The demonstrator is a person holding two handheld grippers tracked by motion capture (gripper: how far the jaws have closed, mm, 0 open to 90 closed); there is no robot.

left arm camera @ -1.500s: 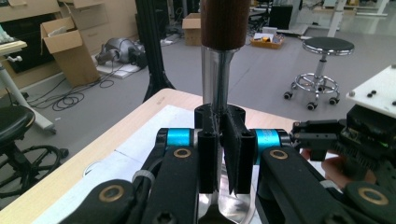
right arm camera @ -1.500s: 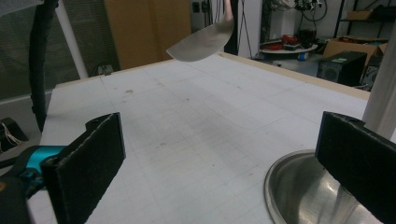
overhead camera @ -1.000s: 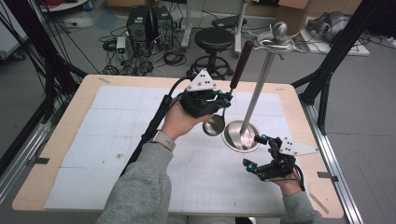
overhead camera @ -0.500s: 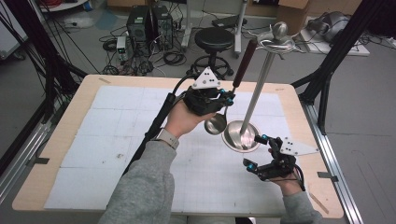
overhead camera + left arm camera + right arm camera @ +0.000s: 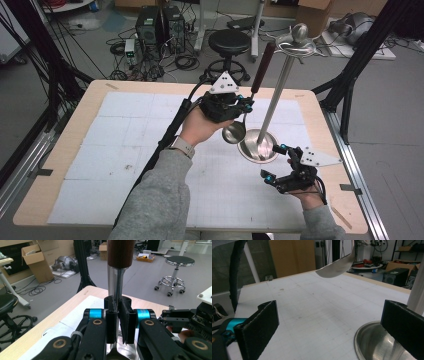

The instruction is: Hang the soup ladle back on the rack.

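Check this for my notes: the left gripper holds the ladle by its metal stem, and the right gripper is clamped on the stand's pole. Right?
Not quite. The right gripper is open beside the stand, its fingers spread apart with nothing between them, as the right gripper view shows. The left gripper does hold the ladle by its metal stem.

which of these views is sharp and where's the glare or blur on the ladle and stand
High view: even light, fairly sharp, with soft highlights on the stand's round base and the ladle bowl. Left gripper view: the left gripper pads on the ladle's metal shaft are crisp; the room behind is softer. Right gripper view: the right gripper pads blur at close range, and the ladle bowl reflects dull grey.
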